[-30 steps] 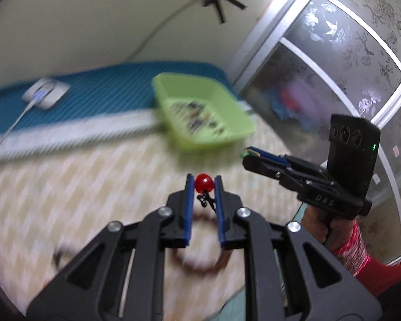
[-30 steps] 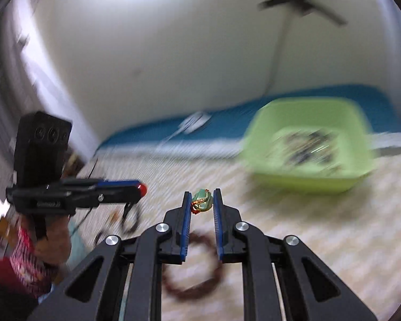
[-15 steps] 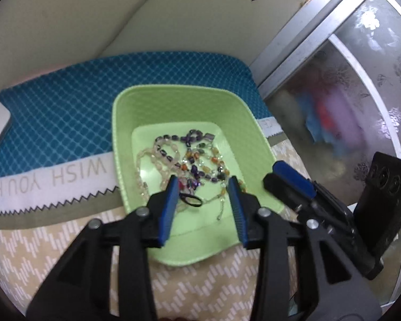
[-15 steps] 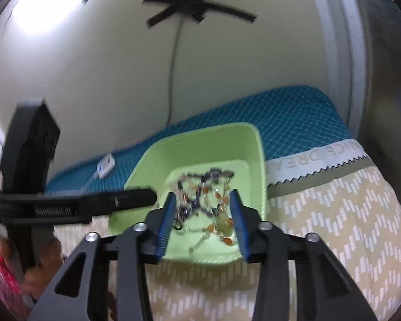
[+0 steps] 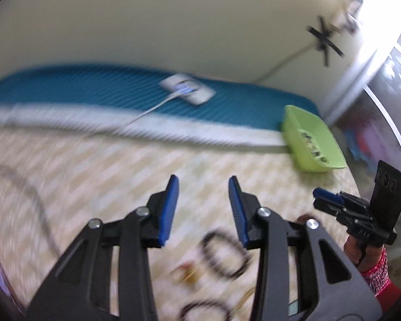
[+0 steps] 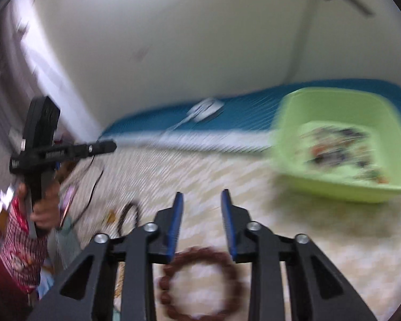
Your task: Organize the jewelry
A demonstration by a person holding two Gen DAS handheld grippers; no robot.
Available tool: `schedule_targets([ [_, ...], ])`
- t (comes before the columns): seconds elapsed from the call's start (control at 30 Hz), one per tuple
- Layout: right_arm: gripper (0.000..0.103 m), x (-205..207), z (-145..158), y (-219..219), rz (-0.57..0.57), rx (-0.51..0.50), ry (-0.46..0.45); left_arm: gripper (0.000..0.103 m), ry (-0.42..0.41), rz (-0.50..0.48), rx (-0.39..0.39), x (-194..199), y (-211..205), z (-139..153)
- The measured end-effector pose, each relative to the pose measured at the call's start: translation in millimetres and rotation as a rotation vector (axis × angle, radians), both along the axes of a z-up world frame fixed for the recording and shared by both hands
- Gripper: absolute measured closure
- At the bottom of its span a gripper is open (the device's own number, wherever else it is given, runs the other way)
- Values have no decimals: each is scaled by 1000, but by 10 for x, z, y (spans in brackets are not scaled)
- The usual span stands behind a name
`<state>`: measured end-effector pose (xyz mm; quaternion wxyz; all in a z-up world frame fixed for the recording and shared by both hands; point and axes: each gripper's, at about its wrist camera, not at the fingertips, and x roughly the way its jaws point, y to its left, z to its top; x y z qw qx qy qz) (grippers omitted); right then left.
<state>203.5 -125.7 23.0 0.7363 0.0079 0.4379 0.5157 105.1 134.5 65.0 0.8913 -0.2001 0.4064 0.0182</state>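
Note:
My left gripper is open and empty above the patterned bedspread. Below it lie a dark bead bracelet, a second dark ring and a small gold piece, all blurred. My right gripper is open and empty, just above a brown bead bracelet. The green tray holding mixed jewelry sits at the right; it also shows in the left wrist view. Each gripper shows in the other's view, the right and the left.
A blue pillow band with a white charger and cable runs along the wall. A black cord and a dark bracelet lie at the left in the right wrist view. A frosted sliding door stands at the right.
A second ago each gripper held a pendant. Both opened over the tray half a second ago, and now both have swung back, empty, over the loose jewelry on the bedspread.

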Motion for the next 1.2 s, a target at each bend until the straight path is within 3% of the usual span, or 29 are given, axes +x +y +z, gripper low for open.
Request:
schedule_targets([
  [0.13, 103, -429, -39, 496, 137, -62, -38, 67, -14, 31, -83, -503, 154, -288],
  [0.3, 103, -785, -125, 956, 257, -150, -101, 67, -30, -26, -118, -657, -15, -432],
  [0.4, 103, -826, -147, 978, 217, -227, -203, 67, -10, -59, -44, -624, -165, -520],
  [0.47, 103, -762, -157, 947, 166, -243, -197, 67, 46, -32, 9, -529, -139, -630],
  [0.57, 103, -732, -45, 794, 128, -192, -179, 71, 36, 34, -63, -528, 132, -662],
  [0.7, 103, -984, 71, 932, 220, -153, -214, 71, -27, 69, -141, -618, 321, -605],
  [0.83, 103, -1186, 14, 1250, 306, -174, -210, 71, -40, 52, -142, -697, 295, -570],
  [1.03, 103, -1157, -155, 1455, 313, -216, -218, 70, -58, 1, -157, -783, 177, -498],
  [1.07, 103, -1149, -161, 1432, 314, -221, -224, 70, -62, -7, -149, -792, 151, -485],
  [1.2, 103, -1099, -177, 1201, 278, -237, -229, 44, -60, -21, -75, -748, -30, -452],
])
